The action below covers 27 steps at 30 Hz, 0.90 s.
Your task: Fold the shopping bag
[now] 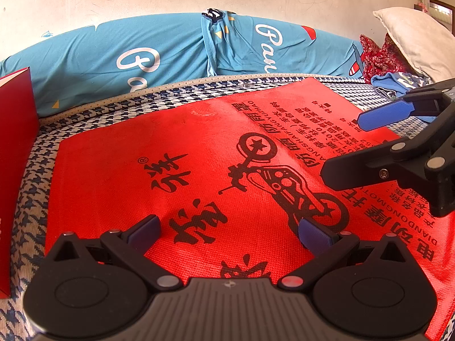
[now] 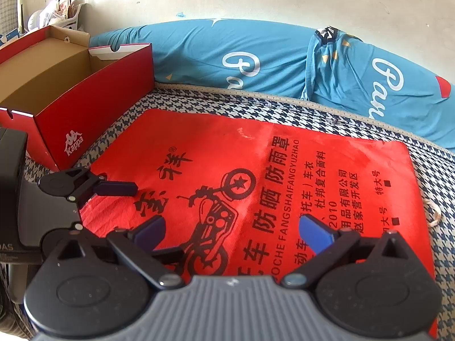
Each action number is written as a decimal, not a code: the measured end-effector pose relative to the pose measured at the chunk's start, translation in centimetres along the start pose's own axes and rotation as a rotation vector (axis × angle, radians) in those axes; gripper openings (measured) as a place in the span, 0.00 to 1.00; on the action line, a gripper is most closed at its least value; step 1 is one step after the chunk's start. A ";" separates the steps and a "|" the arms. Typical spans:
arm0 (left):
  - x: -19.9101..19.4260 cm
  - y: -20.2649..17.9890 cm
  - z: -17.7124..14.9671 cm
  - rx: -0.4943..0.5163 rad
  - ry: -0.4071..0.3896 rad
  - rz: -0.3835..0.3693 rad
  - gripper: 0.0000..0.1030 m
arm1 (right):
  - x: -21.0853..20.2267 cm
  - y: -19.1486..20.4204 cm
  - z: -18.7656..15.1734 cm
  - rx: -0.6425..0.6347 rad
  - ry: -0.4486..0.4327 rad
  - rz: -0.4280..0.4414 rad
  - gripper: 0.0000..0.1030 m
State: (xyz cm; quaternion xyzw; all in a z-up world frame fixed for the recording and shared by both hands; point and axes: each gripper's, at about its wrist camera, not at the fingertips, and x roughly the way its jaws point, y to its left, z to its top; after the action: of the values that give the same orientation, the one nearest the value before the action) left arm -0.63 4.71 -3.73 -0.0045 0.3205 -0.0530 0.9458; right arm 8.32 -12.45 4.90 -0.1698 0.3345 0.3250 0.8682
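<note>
The red shopping bag lies flat on a houndstooth mattress, printed side up with a black motorbike drawing and Chinese text. My left gripper hovers open over the bag's near-left part, nothing between its fingers. My right gripper is open too, low over the bag's near edge and empty. In the left wrist view the right gripper reaches in from the right above the bag. In the right wrist view one of the left gripper's fingers shows at the left. A white cord pokes out at the bag's right edge.
An open red Kappa shoe box stands just left of the bag. A rolled blue quilt runs along the wall behind. A pillow and bunched clothes sit at the far right.
</note>
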 end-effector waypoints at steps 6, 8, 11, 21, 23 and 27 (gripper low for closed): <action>0.0 0.0 0.0 0.000 0.000 0.000 1.00 | 0.1 0.1 0.0 -0.002 0.003 -0.003 0.98; 0.0 0.0 0.0 0.000 0.000 0.000 1.00 | 0.2 0.0 0.0 0.001 0.003 -0.006 0.98; 0.0 0.0 0.0 0.000 0.000 0.000 1.00 | 0.1 -0.2 0.1 0.010 -0.004 -0.012 0.98; 0.0 0.0 0.0 0.000 -0.001 -0.001 1.00 | -0.1 -0.2 0.4 0.019 -0.029 -0.028 0.98; 0.0 0.0 0.0 0.000 -0.001 -0.001 1.00 | -0.2 -0.3 0.4 0.028 -0.033 -0.029 0.98; 0.0 0.0 0.0 0.000 -0.001 -0.001 1.00 | -0.4 -0.6 0.3 0.048 -0.037 -0.034 0.98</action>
State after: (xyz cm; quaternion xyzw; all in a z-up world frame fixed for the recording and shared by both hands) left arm -0.66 4.73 -3.74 -0.0045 0.3201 -0.0536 0.9459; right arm 8.62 -12.90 5.48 -0.1484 0.3230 0.3053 0.8834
